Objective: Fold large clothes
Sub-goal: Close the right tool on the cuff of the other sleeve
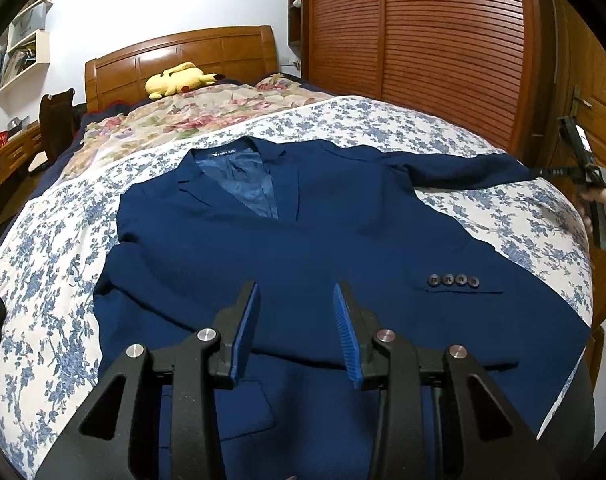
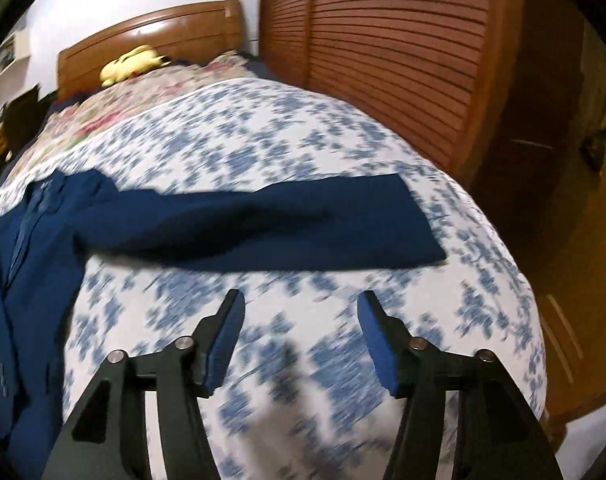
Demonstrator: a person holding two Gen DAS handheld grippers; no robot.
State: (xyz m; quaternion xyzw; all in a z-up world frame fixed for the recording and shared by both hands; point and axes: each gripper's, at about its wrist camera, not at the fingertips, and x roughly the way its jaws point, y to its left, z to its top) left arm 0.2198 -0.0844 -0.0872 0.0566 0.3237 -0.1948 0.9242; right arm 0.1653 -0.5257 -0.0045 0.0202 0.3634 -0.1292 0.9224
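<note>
Blue-flowered bedding covers the bed, and a navy suit jacket lies flat on it, front up, collar toward the wooden headboard. One sleeve stretches sideways (the right view is blurred). The left gripper hangs over the jacket, jaws partly apart, empty. The right gripper gapes wide over bare bedding near the cuff.
</note>
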